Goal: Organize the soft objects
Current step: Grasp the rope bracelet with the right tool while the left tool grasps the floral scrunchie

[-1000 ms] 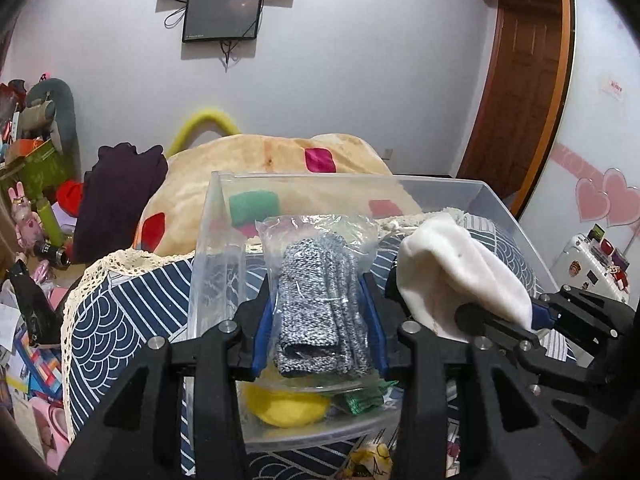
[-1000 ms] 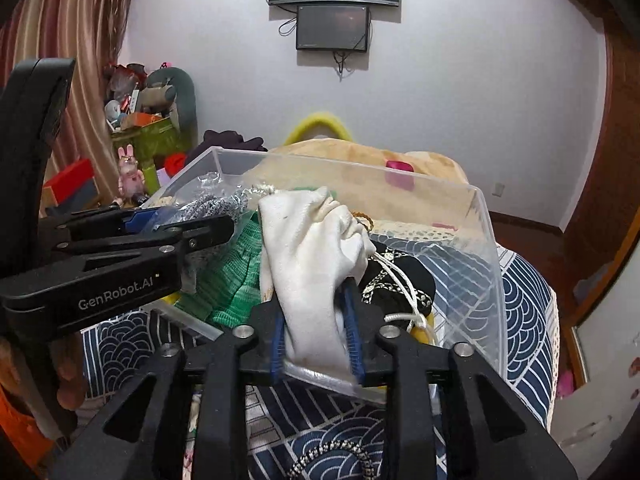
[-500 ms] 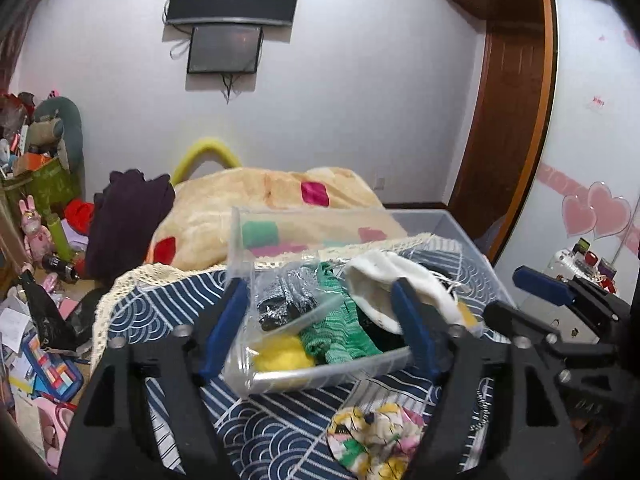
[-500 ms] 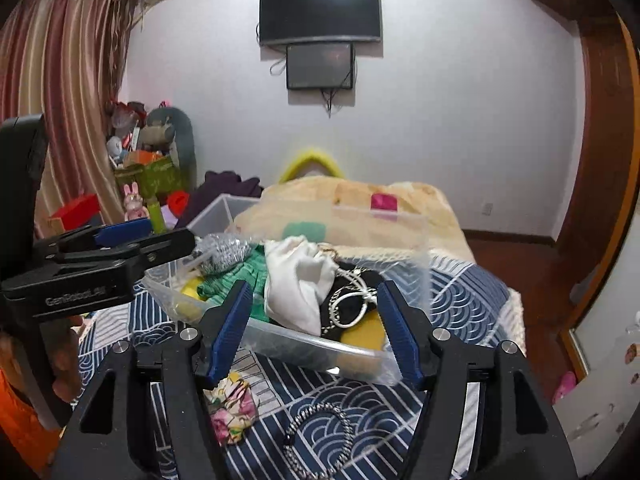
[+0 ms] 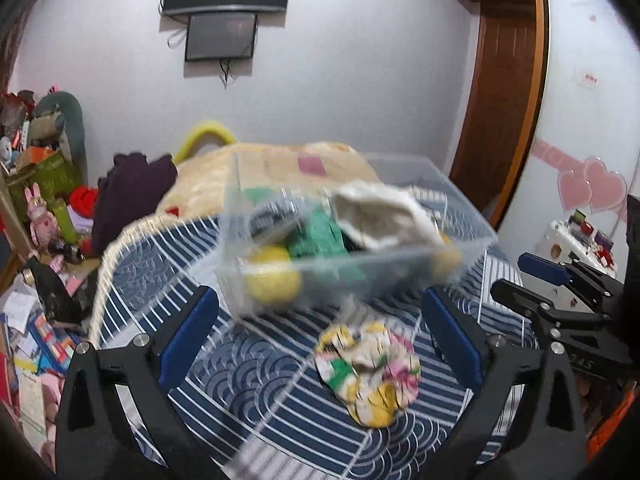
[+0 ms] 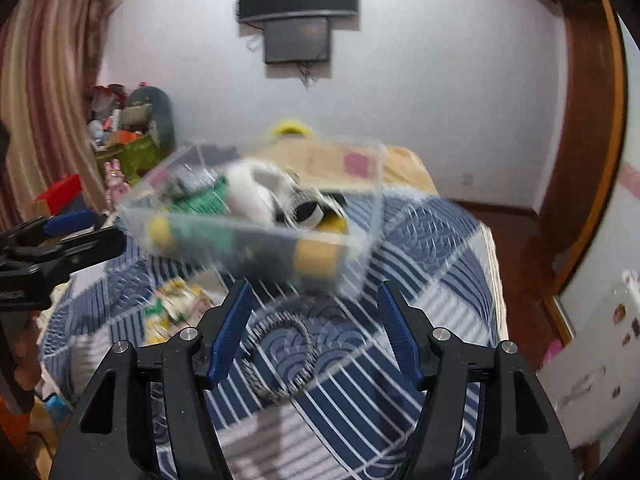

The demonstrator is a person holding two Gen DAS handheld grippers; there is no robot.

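A clear plastic bin [image 5: 460, 208] stands on the blue patterned bedspread [image 5: 248, 376]. In it lie a white cloth [image 5: 380, 216], a green knit [image 5: 316, 236], a yellow soft item [image 5: 274, 280] and a grey bagged knit. A floral cloth [image 5: 368, 372] lies on the bedspread in front of the bin. A grey coiled hair band [image 6: 280, 352] lies near it. My left gripper [image 5: 320, 332] is open and empty, pulled back over the bedspread. My right gripper [image 6: 314, 332] is open and empty above the hair band. The bin [image 6: 372, 184] looks blurred in the right wrist view.
A beige blanket [image 5: 272, 164] and a dark purple cloth [image 5: 132, 192] lie behind the bin. Toys and clutter [image 5: 44, 208] crowd the left side. A wooden door [image 5: 504, 92] stands at the right. The bed edge drops off to the right [image 6: 496, 280].
Both grippers let go of the bagged knit and the white cloth in the bin, opened wide and drew back from it. The floral cloth and hair band came into view.
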